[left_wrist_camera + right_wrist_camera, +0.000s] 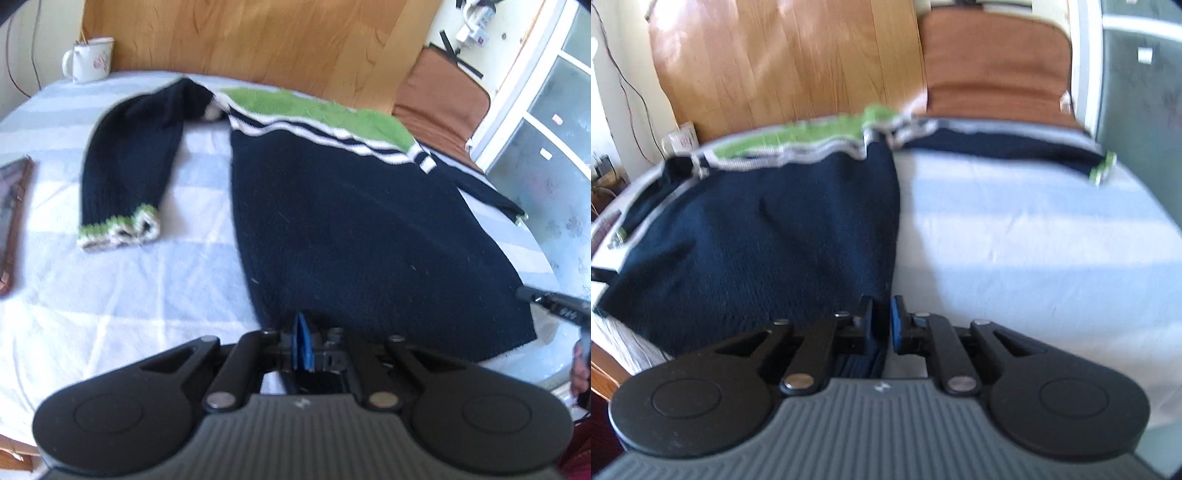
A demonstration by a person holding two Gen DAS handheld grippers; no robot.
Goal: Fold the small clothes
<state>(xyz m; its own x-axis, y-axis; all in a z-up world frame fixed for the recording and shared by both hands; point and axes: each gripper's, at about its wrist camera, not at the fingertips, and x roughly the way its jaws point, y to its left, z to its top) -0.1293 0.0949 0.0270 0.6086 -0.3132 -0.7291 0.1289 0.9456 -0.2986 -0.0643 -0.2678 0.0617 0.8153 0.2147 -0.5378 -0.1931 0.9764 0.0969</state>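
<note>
A small navy knit sweater with a green yoke and white stripes lies flat on a round table with a pale cloth. Its left sleeve lies folded down beside the body, its green cuff toward me. My left gripper is shut on the sweater's near hem at its left corner. In the right wrist view the sweater fills the left half. My right gripper is shut on the hem at the right corner, with navy fabric between the pads. The right sleeve stretches out toward the far right edge.
A white enamel mug stands at the table's far left edge. A brown-framed flat object lies at the left edge. A wooden board and a brown cushioned chair stand behind the table. A glass cabinet is at right.
</note>
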